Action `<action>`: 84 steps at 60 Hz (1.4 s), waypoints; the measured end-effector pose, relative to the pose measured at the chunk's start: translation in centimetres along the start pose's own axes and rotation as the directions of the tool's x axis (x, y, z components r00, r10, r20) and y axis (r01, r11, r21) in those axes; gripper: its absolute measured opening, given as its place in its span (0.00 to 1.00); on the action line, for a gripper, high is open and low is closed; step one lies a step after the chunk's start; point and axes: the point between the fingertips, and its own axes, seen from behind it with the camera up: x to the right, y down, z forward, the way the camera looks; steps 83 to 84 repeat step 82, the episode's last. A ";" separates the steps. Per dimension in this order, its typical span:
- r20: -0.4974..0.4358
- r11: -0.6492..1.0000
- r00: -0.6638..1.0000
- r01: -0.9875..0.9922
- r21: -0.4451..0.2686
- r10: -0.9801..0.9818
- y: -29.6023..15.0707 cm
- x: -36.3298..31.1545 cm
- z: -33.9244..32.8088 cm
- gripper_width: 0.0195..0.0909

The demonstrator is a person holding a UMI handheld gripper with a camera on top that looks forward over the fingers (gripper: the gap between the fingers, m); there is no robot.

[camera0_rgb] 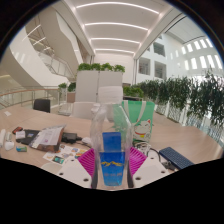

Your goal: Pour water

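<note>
Held nearest the camera, a clear plastic bottle (112, 140) with a blue label is being gripped upright between the two fingers of the gripper (112, 160), whose pink ribbed pads (89, 160) are being pressed against the bottle's lower part from either side, so the fingers are being kept at a narrow spread, closed around it. Whether water is being carried inside the bottle cannot be told. Behind the bottle, a wide light tabletop (60, 118) is being crossed by scattered things. To the left of the bottle, a small heap of packets and papers (45, 138) is lying on the tabletop, and farther left of the bottle a few smaller items (12, 140), too small to name, are being seen near the table's rim. To the right of the bottle, a dark flat object (176, 157) is resting close to the right finger, and just behind the bottle's right shoulder a pale cup-like item (141, 128) is standing, though its kind cannot be made out. Beyond the bottle, at the far side of the table, a dark chair back (42, 104) is showing, and white planter boxes topped with green plants (100, 82) are being seen behind the bottle's neck. More tall plants (185, 98) are standing to the right of the bottle, with a bright atrium ceiling (112, 30) arching above it.
</note>
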 end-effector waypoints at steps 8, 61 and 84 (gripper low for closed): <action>0.038 0.998 0.998 -0.041 -0.041 0.043 5.4 0.5 1.7 0.30; 0.018 0.955 0.997 -0.064 -0.290 0.072 3.0 -0.1 -14.8 0.89; 0.025 0.963 0.991 -0.118 -0.243 0.128 -5.8 -9.5 -31.3 0.87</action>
